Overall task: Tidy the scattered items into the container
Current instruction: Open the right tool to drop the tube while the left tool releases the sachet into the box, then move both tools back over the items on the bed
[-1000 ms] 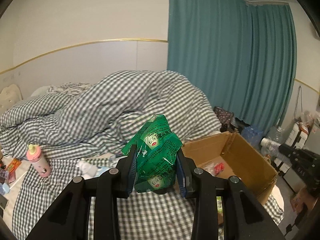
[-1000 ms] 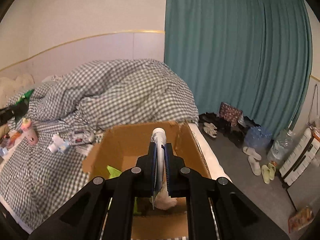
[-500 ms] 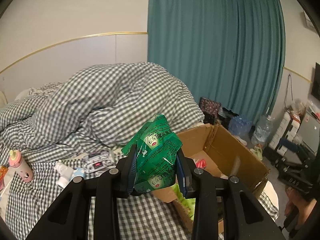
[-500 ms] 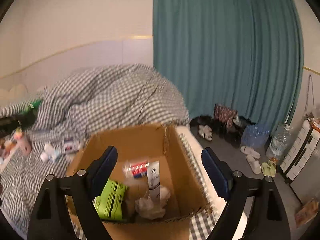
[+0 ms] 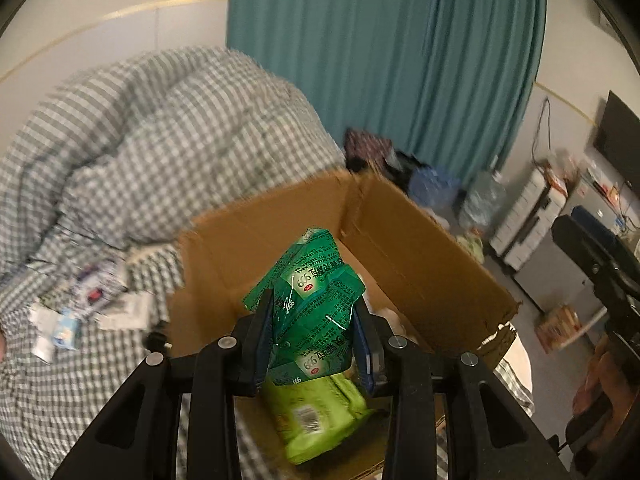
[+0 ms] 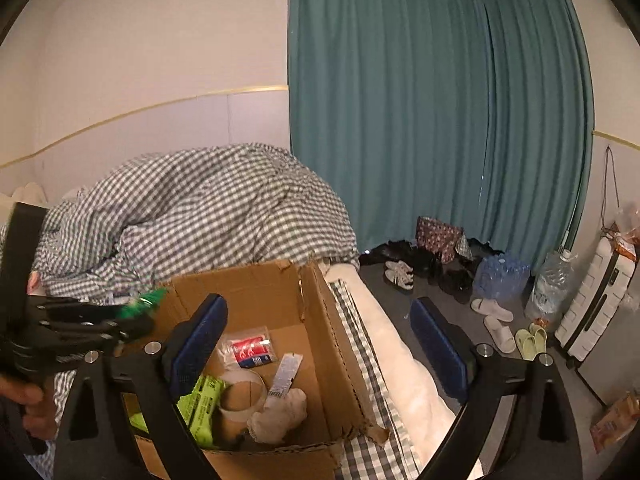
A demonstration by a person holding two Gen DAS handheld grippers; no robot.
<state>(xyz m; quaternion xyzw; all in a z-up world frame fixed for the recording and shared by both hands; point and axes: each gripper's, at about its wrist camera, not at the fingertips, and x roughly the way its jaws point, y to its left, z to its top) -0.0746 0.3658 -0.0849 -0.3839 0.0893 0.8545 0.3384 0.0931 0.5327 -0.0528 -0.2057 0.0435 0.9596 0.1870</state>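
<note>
Gripping a crumpled green packet [image 5: 312,304] printed "999" between left gripper [image 5: 314,340] pads, over the open cardboard box [image 5: 420,264] on the checked bed [image 5: 80,380]. Right gripper [image 6: 320,344] jaws just opened wide, nothing between. Below in box: lime-green pack [image 6: 202,404], tape roll [image 6: 242,394], red-labelled bag [image 6: 250,348], barcoded tube [image 6: 285,374]; other writing unreadable.
</note>
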